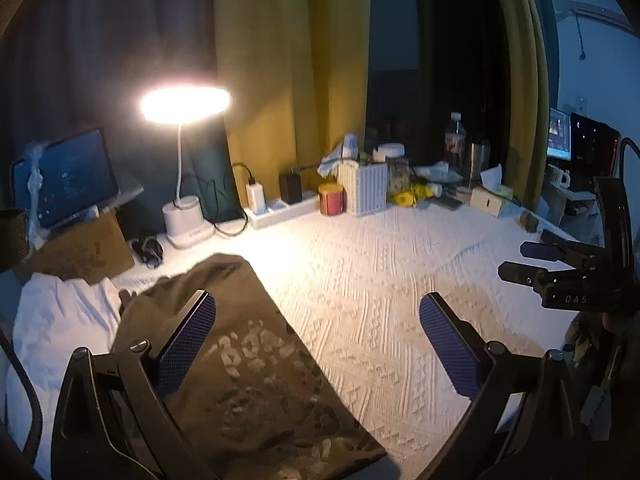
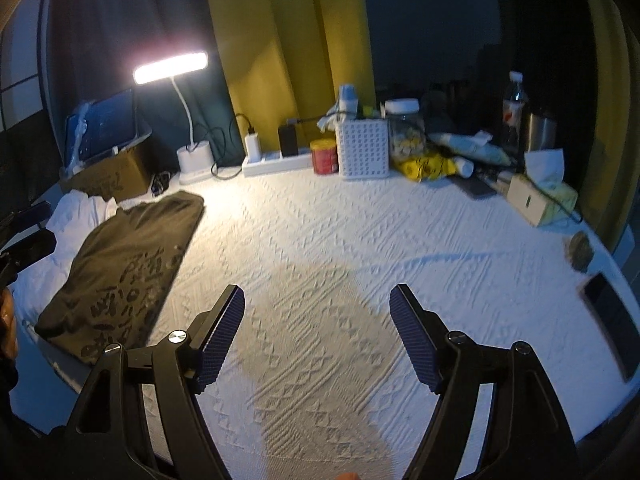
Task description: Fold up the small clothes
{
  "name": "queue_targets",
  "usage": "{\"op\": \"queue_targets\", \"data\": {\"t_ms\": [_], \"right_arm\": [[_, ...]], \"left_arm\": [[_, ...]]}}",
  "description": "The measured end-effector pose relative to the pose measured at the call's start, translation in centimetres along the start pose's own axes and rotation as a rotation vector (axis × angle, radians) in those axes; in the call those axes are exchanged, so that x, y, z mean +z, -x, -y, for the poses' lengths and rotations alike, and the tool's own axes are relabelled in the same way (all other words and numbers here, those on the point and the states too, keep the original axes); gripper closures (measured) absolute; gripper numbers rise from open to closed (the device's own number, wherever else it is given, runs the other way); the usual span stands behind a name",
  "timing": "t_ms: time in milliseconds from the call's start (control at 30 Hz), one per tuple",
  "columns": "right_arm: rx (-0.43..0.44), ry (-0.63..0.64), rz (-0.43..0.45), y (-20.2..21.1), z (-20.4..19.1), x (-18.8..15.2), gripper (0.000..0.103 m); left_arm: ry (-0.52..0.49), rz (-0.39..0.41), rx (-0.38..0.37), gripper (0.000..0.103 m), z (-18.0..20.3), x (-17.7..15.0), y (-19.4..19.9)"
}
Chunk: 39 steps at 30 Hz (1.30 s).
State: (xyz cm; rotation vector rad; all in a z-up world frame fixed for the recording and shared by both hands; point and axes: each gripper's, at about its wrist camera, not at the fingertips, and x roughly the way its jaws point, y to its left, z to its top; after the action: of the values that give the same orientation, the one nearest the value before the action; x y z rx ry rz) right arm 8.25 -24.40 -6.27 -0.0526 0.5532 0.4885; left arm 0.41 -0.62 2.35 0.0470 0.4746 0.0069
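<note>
A: Left wrist view: lying folded on the white textured bedspread, off to the left side, the dark olive printed T-shirt. Looking finished, judging by the squared edges.

B: Hanging above it with jaws spread wide and nothing between them, the left gripper. Same for the right gripper in the right wrist view, gaping empty over bare bedspread, well apart from the shirt.

A: Biggest risk: snagging the bedspread's raised weave while reaching for another garment, dragging the whole cover and spoiling the fold.

B: Next: crowding the crumpled white cloth just beside the shirt, catching both in one pinch.

A: Then clutter along the far edge. Swinging wide and knocking the lit white desk lamp or the red cylindrical tin.

B: Smallest: brushing the dark flat phone near the right edge, nudging it off.
</note>
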Motion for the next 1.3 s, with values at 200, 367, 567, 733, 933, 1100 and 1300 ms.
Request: {"op": "queue_targets", "data": {"t_ms": [200, 367, 567, 733, 933, 1100, 1300], "right_arm": [[-0.016, 0.019, 0.055, 1.8, -0.2, 1.9, 0.025], [-0.028, 0.036, 0.107, 3.5, -0.4, 3.5, 0.025], [-0.038, 0.066, 0.17, 5.6, -1.2, 5.1, 0.025], [-0.044, 0.076, 0.231, 7.2, -2.0, 6.1, 0.025], [-0.035, 0.079, 0.304, 9.3, -2.9, 7.2, 0.025], [-0.029, 0.097, 0.357, 11.1, -4.2, 8.3, 0.025], [-0.031, 0.132, 0.399, 12.7, -6.3, 9.2, 0.025]], "left_arm": [[-0.004, 0.061, 0.003, 0.002, 0.0, 1.5, 1.5], [-0.01, 0.12, 0.024, 0.002, -0.1, 2.4, 2.8], [-0.002, 0.186, 0.061, 0.002, -1.2, 3.5, 4.2], [0.01, 0.236, 0.088, 0.002, -2.5, 4.0, 5.3], [0.019, 0.287, 0.098, 0.002, -3.2, 4.3, 6.8], [0.061, 0.337, 0.071, 0.002, -4.3, 4.2, 8.2], [0.081, 0.378, 0.091, 0.002, -5.4, 4.3, 9.5]]}}
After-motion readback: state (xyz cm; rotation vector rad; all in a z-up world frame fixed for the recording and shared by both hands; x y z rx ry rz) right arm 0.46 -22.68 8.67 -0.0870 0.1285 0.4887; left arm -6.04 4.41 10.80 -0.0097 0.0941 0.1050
